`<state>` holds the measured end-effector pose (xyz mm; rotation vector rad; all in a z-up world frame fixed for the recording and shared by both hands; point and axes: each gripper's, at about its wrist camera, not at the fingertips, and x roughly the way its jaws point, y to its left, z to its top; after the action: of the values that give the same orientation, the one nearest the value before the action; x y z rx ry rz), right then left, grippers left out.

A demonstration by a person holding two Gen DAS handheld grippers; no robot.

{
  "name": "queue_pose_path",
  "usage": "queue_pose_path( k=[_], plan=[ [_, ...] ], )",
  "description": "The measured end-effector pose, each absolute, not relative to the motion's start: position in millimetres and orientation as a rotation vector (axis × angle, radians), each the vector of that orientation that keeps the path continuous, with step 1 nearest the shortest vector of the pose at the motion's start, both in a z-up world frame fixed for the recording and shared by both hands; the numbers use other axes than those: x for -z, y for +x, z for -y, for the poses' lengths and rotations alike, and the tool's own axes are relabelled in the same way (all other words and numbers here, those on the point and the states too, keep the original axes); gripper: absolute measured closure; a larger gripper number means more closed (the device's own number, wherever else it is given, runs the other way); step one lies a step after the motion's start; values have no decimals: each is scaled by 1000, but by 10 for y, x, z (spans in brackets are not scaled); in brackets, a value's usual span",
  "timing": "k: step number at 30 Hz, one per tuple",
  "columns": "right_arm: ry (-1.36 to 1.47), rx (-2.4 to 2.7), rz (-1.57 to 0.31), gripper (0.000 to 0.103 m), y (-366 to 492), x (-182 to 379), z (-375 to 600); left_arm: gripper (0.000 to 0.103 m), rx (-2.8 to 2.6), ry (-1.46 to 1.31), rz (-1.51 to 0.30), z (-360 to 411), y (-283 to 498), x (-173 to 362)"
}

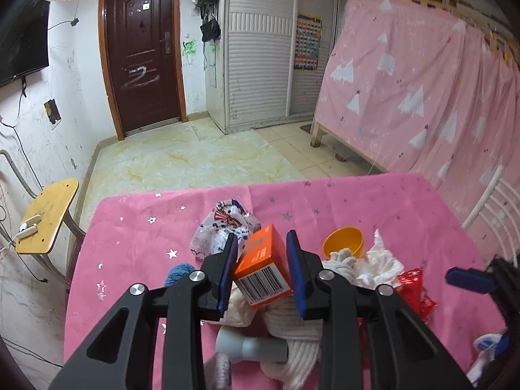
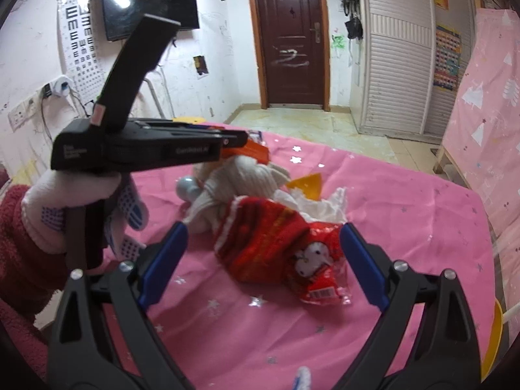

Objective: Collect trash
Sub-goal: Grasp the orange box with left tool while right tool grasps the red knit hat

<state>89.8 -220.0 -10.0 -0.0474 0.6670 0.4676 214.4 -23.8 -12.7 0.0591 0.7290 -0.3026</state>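
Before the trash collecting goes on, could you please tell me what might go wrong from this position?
1. The left gripper pinches the orange box skewed, corner-on; it could twist out when lifted.
2. The box rests among white cloths; lifting may drag one along.
3. The right gripper, jaws open, straddles a red sock lying on the red wrapper; closing may catch the sock, not just the trash.

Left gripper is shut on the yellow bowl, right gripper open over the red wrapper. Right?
Not the bowl. In the left wrist view the left gripper is shut on the orange box; the yellow bowl sits untouched behind it. The right gripper is open over the red wrapper, as you said.
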Motion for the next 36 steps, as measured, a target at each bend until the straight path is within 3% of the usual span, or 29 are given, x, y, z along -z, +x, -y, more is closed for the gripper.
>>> queue_pose_path(
  k=[6,10,15,19,21,25,36],
  plan=[
    [-47,-482,-681,13,1013,103,2127,81,300,39,-676,145,1989,-85],
    [-81,-473,-725,42,1128,179,2076,81,308,25,-649,86,1882,-215],
    [-103,-464,-758,49,1178,264,2024,81,317,19,-627,37,1789,-292],
    [-159,-415,-804,80,1202,382,1964,81,326,13,-620,35,1741,-327],
    [-167,-410,-809,90,1181,388,1966,81,328,15,-620,40,1734,-329],
    [-161,-406,-791,95,1112,349,1969,81,317,22,-632,20,1731,-316],
    [-50,-424,-694,95,946,16,2188,80,321,68,-792,-46,1699,10]
  ],
)
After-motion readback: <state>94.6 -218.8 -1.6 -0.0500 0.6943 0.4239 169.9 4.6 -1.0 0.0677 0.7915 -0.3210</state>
